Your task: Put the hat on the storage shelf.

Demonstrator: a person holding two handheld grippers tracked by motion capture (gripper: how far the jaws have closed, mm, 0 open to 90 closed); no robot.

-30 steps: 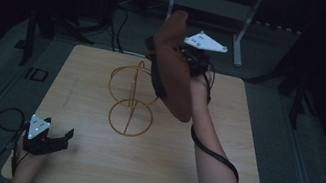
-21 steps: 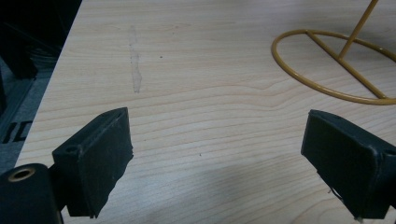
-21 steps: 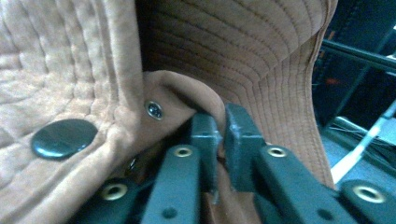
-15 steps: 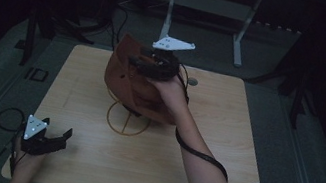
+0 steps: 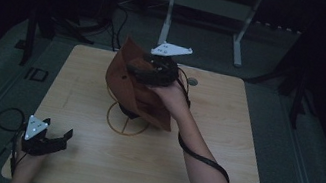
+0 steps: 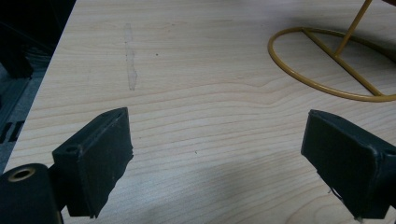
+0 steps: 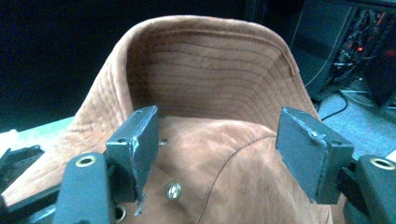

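**Letting go of the hat on the stand without knocking it off**

The brown suede bucket hat [image 5: 139, 85] is draped over the top of the gold wire hat stand [image 5: 126, 120] in the middle of the wooden table [image 5: 220, 157]. From above you can see the stand's ring base poking out under the brim, so it looks like the crown has landed on the upper hoop, though that contact is hidden under the fabric.

The right gripper [image 7: 217, 140] has just been opening its jaws. In the right gripper view they stand wide apart with the crown and its little brass eyelets [image 7: 173, 190] between them, and the pads aren't pressing on the suede. So the hat is loose on the stand now, not held.

My take on doing this bit well: back the gripper straight out the way it came in, up and away from the crown, so a pad corner doesn't snag the brim and drag the hat sideways. The brim is folded up behind the jaws, so that's the spot to watch. If the hat sits lopsided, a gentle nudge on the crown is better than re-pinching.

The left gripper [image 5: 44, 136] rests at the near-left corner of the table, jaws wide and empty, well apart from the stand. I'd leave it there.
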